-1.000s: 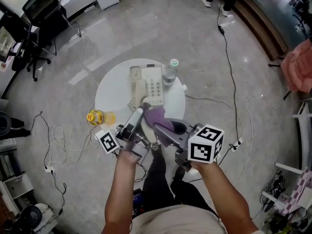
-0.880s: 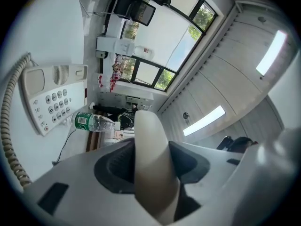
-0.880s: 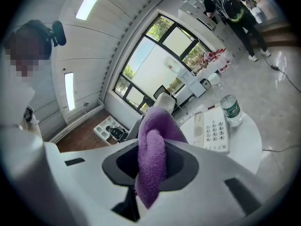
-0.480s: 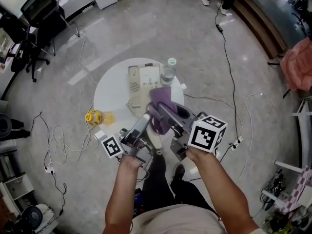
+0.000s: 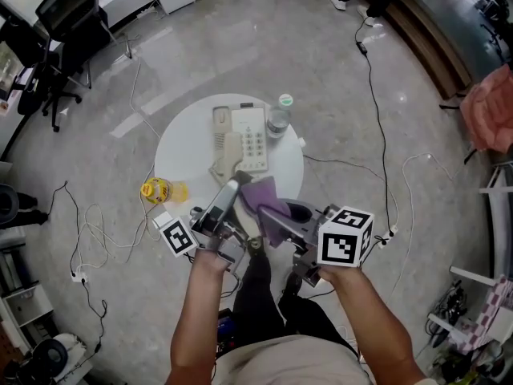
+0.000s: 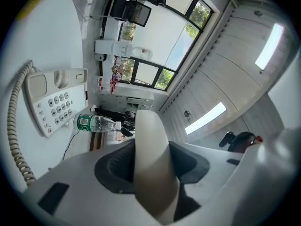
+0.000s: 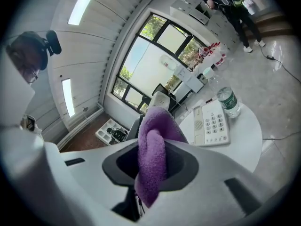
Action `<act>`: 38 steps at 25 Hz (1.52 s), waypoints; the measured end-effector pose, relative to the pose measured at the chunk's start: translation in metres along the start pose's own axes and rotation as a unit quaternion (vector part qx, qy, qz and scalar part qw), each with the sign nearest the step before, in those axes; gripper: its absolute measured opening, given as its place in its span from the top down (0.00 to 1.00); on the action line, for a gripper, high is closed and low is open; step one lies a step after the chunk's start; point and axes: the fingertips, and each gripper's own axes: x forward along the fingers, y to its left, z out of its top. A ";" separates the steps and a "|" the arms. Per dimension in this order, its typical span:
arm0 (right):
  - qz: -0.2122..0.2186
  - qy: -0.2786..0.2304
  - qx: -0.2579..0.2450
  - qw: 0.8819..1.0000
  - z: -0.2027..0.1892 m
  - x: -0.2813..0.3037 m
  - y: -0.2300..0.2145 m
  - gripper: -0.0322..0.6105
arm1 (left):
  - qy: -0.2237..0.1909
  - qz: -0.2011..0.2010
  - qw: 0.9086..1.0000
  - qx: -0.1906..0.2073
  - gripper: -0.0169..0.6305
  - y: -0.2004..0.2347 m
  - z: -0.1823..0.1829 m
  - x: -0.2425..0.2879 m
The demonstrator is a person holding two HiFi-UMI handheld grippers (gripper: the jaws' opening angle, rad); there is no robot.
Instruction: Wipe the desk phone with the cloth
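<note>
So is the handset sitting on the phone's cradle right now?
No, the left gripper grips the handset clear of the desk phone, whose cradle lies empty.

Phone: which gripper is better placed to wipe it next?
Right. The right gripper holds the cloth near the phone; the left gripper is shut on the handset.

You see a fleecy purple cloth (image 7: 151,157), a matt cream plastic desk phone (image 5: 253,139) with smooth handset (image 6: 149,154), a clear glossy plastic water bottle (image 5: 278,122), a smooth white table (image 5: 183,155) and a polished floor (image 5: 345,70).
</note>
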 end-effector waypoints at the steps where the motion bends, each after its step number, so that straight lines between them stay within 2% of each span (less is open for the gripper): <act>1: -0.002 -0.001 0.001 1.000 0.000 -0.003 0.000 0.85 | 0.006 0.001 1.000 0.002 0.65 0.000 -0.002 0.001; 6: -0.013 0.001 -0.011 1.000 0.001 -0.007 -0.001 0.85 | 0.020 0.011 1.000 0.011 0.65 0.004 -0.008 0.001; 8: -0.031 -0.010 -0.024 0.999 0.010 -0.014 -0.003 0.85 | 0.027 0.019 0.999 0.023 0.65 0.004 -0.010 -0.001; 10: -0.067 -0.027 -0.062 0.995 0.026 -0.027 -0.005 0.85 | 0.039 0.036 0.998 0.042 0.65 0.007 -0.012 -0.003; 12: -0.104 -0.038 -0.124 0.986 0.046 -0.039 0.000 0.85 | 0.057 0.062 0.994 0.067 0.65 0.013 -0.016 -0.008; 14: -0.119 -0.039 -0.192 0.973 0.066 -0.040 0.016 0.85 | 0.077 0.091 0.988 0.102 0.65 0.018 -0.019 -0.012; 16: -0.116 -0.023 -0.256 0.959 0.078 -0.028 0.039 0.85 | 0.102 0.120 0.976 0.152 0.65 0.020 -0.018 -0.013; 20: -0.094 0.064 -0.368 0.923 0.067 0.016 0.070 0.85 | 0.137 0.166 0.953 0.215 0.65 0.025 -0.021 -0.015; 23: -0.083 0.141 -0.422 0.892 0.044 0.043 0.074 0.85 | 0.159 0.193 0.933 0.257 0.65 0.028 -0.024 -0.014; 25: -0.091 0.186 -0.446 0.871 0.033 0.051 0.067 0.85 | 0.169 0.203 0.923 0.278 0.66 0.027 -0.024 -0.013; 27: -0.104 0.209 -0.456 0.859 0.029 0.054 0.056 0.85 | 0.177 0.207 0.916 0.295 0.66 0.025 -0.024 -0.011; 30: -0.132 0.211 -0.454 0.855 0.038 0.052 0.036 0.85 | 0.184 0.199 0.911 0.312 0.66 0.025 -0.023 -0.010; 36: -0.189 0.173 -0.433 0.865 0.068 0.036 0.005 0.85 | 0.192 0.194 0.909 0.314 0.66 0.029 -0.028 -0.014; 38: -0.199 0.165 -0.432 0.864 0.074 0.033 0.002 0.85 | 0.194 0.194 0.909 0.314 0.66 0.029 -0.028 -0.014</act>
